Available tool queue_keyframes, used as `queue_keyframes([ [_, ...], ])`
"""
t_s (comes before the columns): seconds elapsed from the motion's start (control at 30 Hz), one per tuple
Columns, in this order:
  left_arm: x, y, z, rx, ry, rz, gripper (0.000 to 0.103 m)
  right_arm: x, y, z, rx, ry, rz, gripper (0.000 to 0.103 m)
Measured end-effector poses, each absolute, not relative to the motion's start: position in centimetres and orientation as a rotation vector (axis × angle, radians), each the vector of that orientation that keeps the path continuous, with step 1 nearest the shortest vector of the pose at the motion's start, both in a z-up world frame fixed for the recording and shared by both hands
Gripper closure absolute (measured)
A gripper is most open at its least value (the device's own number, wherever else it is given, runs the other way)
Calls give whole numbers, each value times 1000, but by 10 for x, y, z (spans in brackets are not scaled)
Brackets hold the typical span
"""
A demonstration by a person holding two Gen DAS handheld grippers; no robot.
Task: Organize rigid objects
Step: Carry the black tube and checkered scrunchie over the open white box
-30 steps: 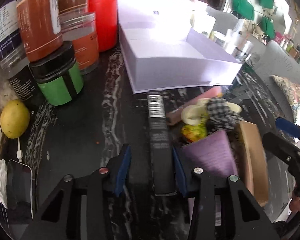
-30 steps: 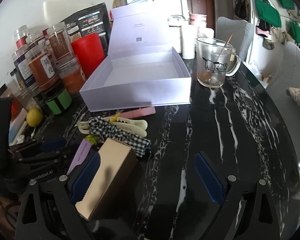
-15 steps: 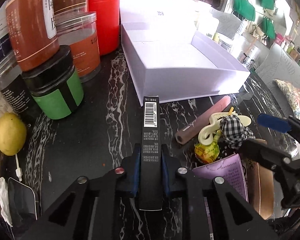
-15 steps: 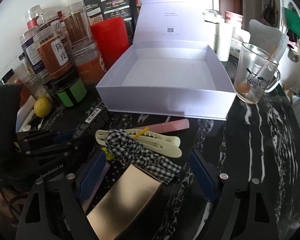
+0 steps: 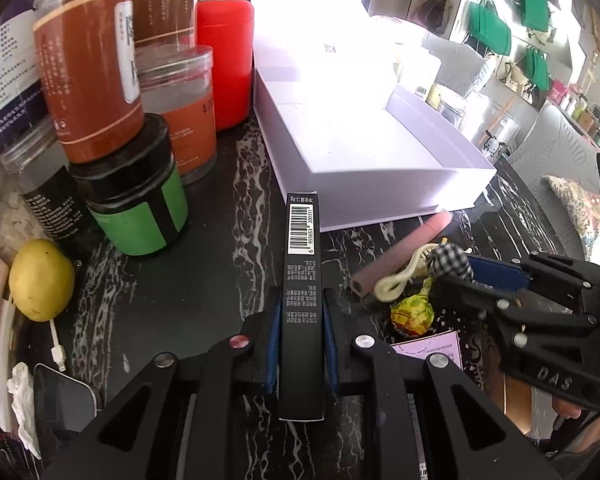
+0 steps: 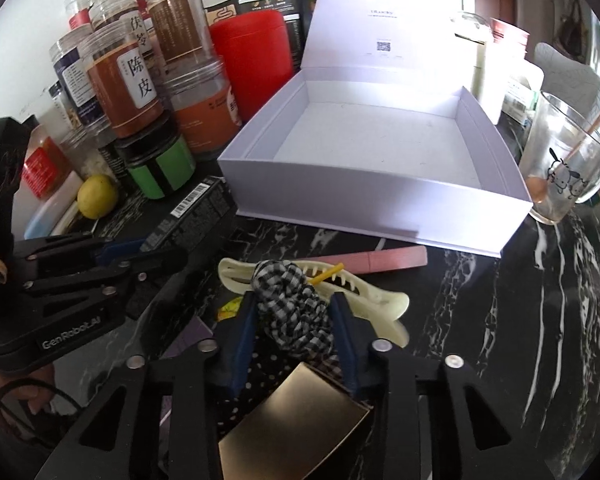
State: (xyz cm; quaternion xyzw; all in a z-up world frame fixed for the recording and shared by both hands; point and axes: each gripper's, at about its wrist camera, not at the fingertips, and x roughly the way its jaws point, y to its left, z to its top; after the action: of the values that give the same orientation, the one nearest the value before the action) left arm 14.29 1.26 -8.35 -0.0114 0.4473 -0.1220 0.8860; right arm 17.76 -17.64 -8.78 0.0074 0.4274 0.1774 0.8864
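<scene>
Since a second ago, the left gripper has been clamped shut on the slim black box, which is now gripped between its blue pads with its barcode end toward the white box. The right gripper has been brought over the checkered cloth, and its jaws are closing with the cloth between them.

Nearest, one tan box is seen under the right gripper. In front of the white box, one cream hair clip, one pink stick, one wrapped lollipop and one purple card are counted. The hair clip is partly covered by the cloth. To the white box's left, one green-labelled jar, one lemon and one red canister are found. At its right, one glass mug is placed.
</scene>
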Motion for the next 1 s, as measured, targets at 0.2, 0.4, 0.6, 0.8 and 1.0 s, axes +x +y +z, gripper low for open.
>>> queue_keyframes([
  [0.2,141,13,-70,-11,903,-247,84,171,-188,-76,58,827,366,75],
  [0.4,144,5,-53,3,878,-260,84,163,-194,-60,70,789,354,75],
  [0.6,145,-2,-37,21,847,-278,84,156,-206,-43,90,758,335,75],
  [0.8,147,-11,-17,31,813,-305,84,152,-212,-30,94,738,325,75],
  [1.0,148,-18,3,46,773,-313,84,150,-216,-14,87,705,319,75],
])
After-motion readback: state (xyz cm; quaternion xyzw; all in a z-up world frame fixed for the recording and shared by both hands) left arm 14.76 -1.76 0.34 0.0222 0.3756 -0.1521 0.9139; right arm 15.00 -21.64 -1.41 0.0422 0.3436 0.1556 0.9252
